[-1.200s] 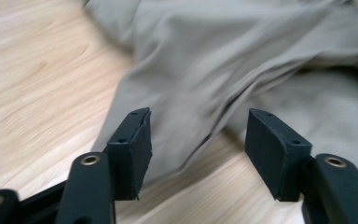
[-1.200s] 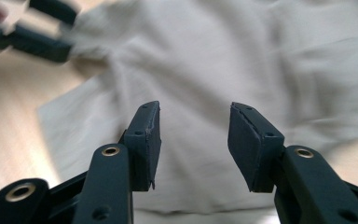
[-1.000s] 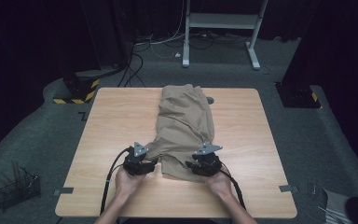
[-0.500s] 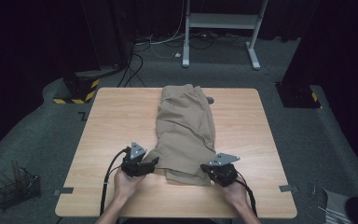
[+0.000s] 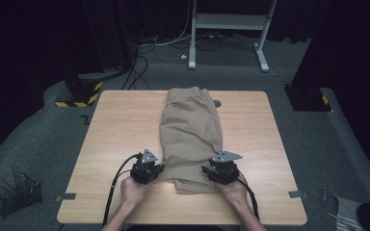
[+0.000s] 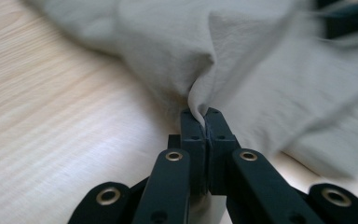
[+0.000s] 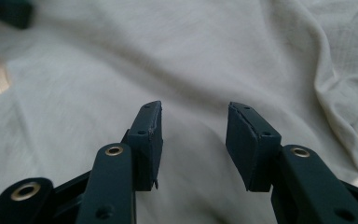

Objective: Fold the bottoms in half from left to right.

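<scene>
The left gripper (image 6: 200, 122) pinches a fold of the soft beige garment (image 5: 191, 130); the right gripper (image 7: 194, 140), jaws now spread above the garment's near end, has moved back onto it. The garment lies lengthwise mid-worktop (image 5: 120, 125), pale woodgrain.

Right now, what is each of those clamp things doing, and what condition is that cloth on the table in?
Left gripper: shut, pinching a raised fold of the cloth.
Right gripper: open, jaws apart over the cloth, gripping nothing.
Tan cloth: lying lengthwise on the table, wrinkled, near edge pinched at its left corner.
Wooden table: flat, the cloth lying along its middle.
</scene>
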